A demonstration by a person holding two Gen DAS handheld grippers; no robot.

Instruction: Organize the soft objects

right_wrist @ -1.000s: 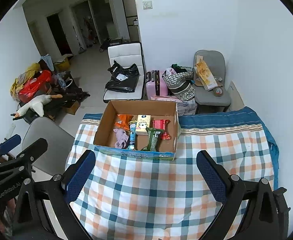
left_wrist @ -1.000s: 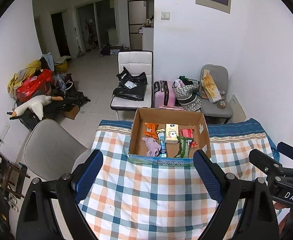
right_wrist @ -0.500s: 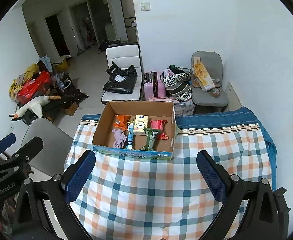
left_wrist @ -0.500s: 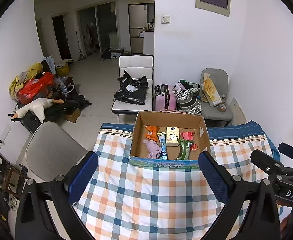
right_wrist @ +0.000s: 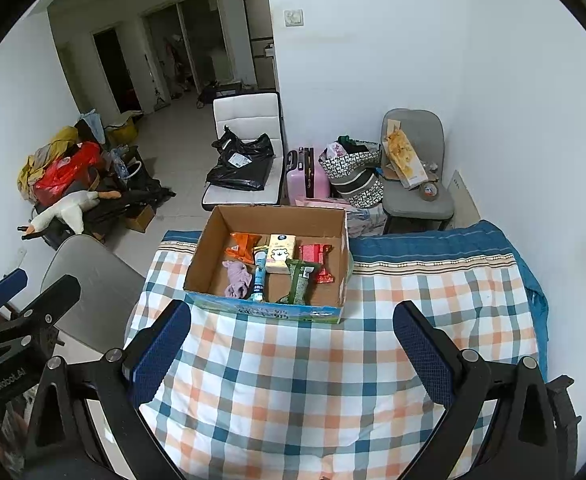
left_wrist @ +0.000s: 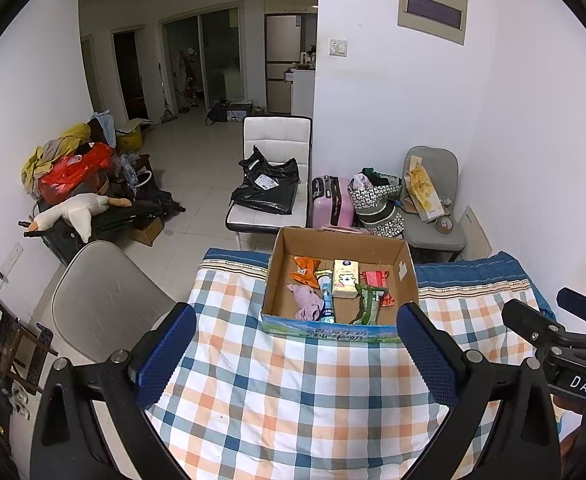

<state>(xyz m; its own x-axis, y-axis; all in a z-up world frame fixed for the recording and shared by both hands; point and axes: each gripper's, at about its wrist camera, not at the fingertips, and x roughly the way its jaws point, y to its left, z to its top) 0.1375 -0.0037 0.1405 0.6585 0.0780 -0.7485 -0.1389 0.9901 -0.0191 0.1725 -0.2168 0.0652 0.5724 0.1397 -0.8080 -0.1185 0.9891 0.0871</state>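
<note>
Cardboard box (left_wrist: 339, 330) on checked tablecloth (left_wrist: 293, 392)

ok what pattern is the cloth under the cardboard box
A checked tablecloth in orange, blue and white; clearest in the right wrist view.

Even, cool indoor light throughout; both views sharp, no motion blur. Shadows soft inside the open brown cardboard box (left_wrist: 339, 276). Strong fisheye bending toward black vignetted corners. The far hallway beyond the white padded chair (right_wrist: 249, 120) is dimmer.

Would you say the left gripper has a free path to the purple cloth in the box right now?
Probably yes. The left gripper is open and empty over the checked cloth, the box is open-topped, and the purple cloth lies uncovered near its front left, beside the blue tube.
</note>
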